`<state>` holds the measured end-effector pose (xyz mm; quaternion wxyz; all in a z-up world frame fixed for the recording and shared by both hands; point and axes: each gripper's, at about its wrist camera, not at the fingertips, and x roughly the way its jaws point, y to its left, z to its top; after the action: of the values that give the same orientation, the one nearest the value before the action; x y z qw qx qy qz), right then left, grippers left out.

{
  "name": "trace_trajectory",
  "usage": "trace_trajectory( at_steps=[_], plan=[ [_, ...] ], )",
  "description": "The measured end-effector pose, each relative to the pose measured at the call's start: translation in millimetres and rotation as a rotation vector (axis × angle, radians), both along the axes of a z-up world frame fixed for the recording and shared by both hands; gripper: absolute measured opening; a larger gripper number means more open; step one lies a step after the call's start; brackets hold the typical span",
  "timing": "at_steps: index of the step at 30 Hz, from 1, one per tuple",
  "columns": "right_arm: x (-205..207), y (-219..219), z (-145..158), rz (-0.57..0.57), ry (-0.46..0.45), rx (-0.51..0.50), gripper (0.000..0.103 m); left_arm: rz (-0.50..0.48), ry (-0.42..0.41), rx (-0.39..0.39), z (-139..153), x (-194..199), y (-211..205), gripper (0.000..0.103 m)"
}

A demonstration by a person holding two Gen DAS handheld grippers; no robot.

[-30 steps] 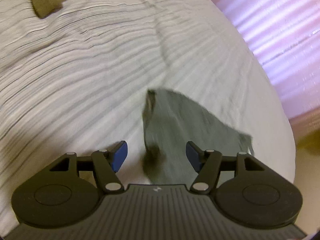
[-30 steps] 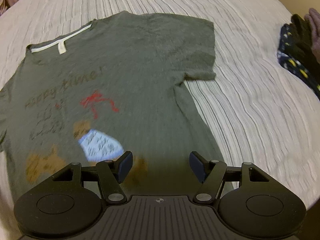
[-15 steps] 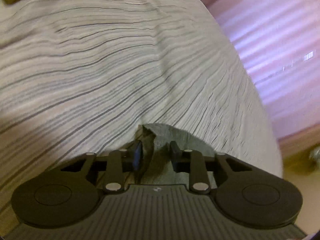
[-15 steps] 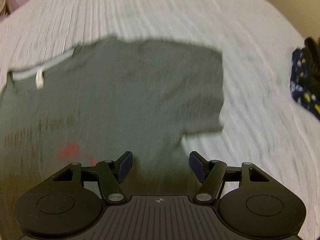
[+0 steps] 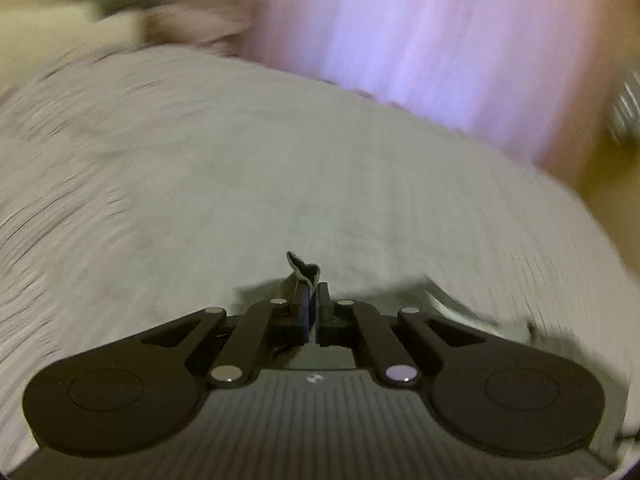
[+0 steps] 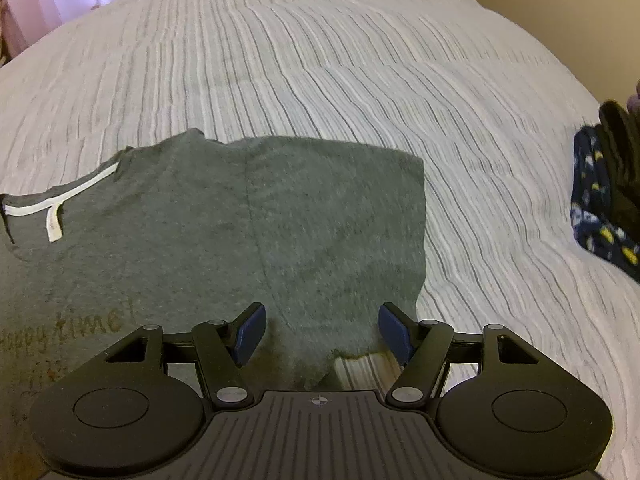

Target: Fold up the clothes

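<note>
A grey T-shirt (image 6: 224, 232) with a white neck band and "Happy time!" print lies face up on the striped bedspread (image 6: 360, 60). My right gripper (image 6: 322, 332) is open, low over the shirt's right sleeve near the armpit, its jaws astride the sleeve's lower edge. My left gripper (image 5: 312, 312) is shut on a small bunch of the shirt's grey fabric (image 5: 303, 270), which sticks up between the pads. The left wrist view is motion-blurred, and most of the shirt is hidden there behind the gripper body.
A dark pile of clothes, navy with yellow marks and black (image 6: 608, 192), lies at the bed's right edge. A pink-lit curtain (image 5: 420, 48) hangs beyond the bed's far side. The bed edge drops off at the right (image 5: 600, 208).
My left gripper came down on the shirt's edge and closed on it, then lifted and swung. My right gripper moved forward over the shirt toward the right sleeve, staying open.
</note>
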<state>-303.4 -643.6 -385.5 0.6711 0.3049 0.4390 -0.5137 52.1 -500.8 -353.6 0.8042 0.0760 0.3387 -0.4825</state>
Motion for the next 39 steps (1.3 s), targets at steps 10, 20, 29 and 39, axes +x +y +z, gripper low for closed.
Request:
trace_trajectory(
  at_steps=[10, 20, 29, 39],
  plan=[
    [-17, 2, -5, -0.013, 0.000, 0.002, 0.066, -0.179, 0.202, 0.126, -42, -77, -19, 0.032],
    [-18, 12, -14, -0.010, -0.015, 0.020, 0.066, -0.051, 0.116, 0.113, -8, -35, 59, 0.009],
    [-41, 19, -15, -0.045, -0.039, 0.020, 0.066, -0.199, -0.023, 0.340, -48, -85, 66, 0.011],
    [-146, 3, -14, -0.385, -0.538, 0.006, 0.066, -0.070, 0.150, 0.197, -1, -72, 72, 0.012]
  ],
)
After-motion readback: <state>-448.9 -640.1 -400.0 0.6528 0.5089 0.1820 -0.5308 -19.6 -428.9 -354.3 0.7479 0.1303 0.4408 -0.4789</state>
